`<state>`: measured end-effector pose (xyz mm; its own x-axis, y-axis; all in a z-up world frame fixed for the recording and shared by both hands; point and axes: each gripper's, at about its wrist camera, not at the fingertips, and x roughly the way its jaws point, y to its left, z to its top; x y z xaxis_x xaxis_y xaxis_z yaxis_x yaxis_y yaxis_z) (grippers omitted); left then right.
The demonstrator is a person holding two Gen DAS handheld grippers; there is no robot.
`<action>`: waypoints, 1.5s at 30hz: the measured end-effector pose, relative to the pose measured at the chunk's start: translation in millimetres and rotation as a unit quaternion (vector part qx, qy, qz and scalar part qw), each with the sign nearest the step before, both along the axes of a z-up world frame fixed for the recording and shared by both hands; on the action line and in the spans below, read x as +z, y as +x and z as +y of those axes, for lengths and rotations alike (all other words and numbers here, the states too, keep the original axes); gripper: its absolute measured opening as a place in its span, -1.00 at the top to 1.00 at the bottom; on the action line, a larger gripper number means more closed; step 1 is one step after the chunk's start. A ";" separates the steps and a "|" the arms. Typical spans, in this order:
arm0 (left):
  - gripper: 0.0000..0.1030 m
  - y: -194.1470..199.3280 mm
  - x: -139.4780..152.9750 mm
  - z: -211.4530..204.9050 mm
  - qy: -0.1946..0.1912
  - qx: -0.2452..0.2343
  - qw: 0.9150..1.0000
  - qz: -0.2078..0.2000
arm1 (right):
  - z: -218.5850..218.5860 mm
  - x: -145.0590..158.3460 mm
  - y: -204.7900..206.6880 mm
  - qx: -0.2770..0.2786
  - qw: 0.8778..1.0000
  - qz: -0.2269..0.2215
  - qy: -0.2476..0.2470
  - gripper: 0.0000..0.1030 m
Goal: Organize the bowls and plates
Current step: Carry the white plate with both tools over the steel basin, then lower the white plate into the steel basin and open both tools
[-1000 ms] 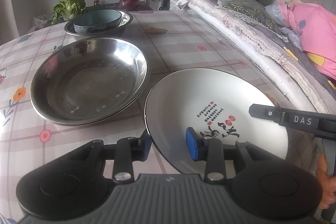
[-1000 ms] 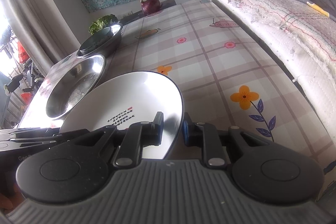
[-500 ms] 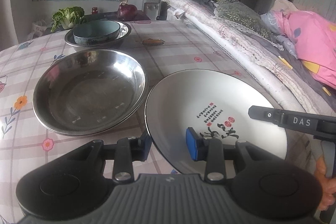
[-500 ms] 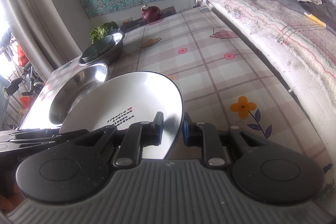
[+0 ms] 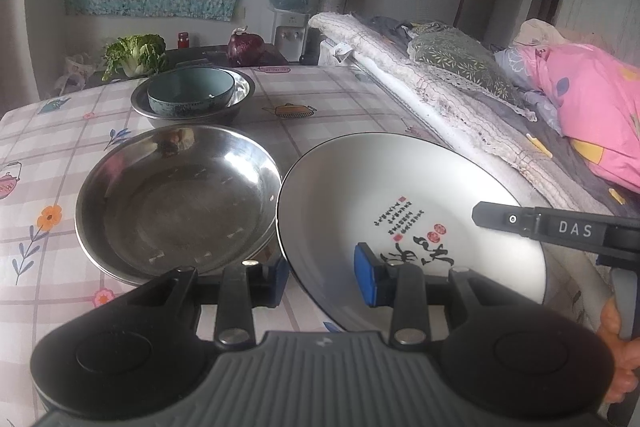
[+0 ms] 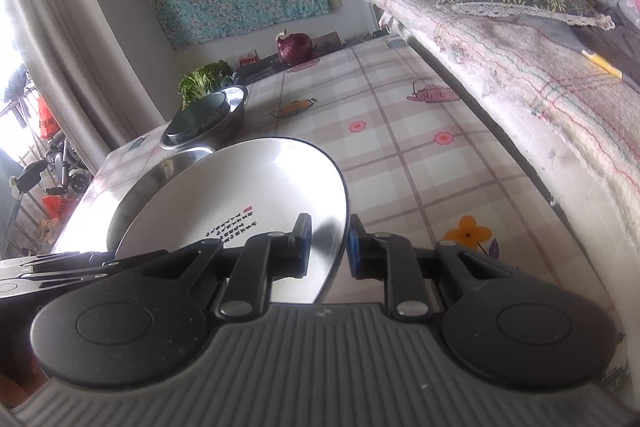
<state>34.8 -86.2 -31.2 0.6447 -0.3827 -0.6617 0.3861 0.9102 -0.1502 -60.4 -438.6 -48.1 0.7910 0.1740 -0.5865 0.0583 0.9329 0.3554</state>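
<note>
- We hold the white plate (image 5: 400,199) by its rim with both grippers, and it rides tilted above the table (image 5: 60,155), just beside the large steel bowl (image 5: 176,199).
- Our left gripper (image 5: 322,281) points downward; its blue pads straddle the plate's near edge, one finger under, one on the face.
- Our right gripper (image 6: 329,245) is narrowly clamped on the plate's right rim, angled down too.
- A teal bowl (image 5: 190,93) sits nested in a smaller steel bowl (image 5: 240,95) farther along the table.
- A bed (image 6: 520,39) runs along the table's right side.
</note>
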 end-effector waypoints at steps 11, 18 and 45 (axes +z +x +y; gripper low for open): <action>0.31 14.3 14.0 42.1 -0.009 0.058 0.998 -0.015 | 33.3 21.8 36.1 0.045 0.999 -0.023 -0.001 0.64; 0.31 32.6 10.1 78.2 -0.007 0.106 0.994 -0.005 | 74.2 20.4 69.7 0.086 0.996 -0.015 0.009 0.64; 0.28 66.3 -16.5 119.0 -0.018 0.142 0.989 0.041 | 124.5 -11.4 141.1 0.119 0.992 0.047 -0.001 0.38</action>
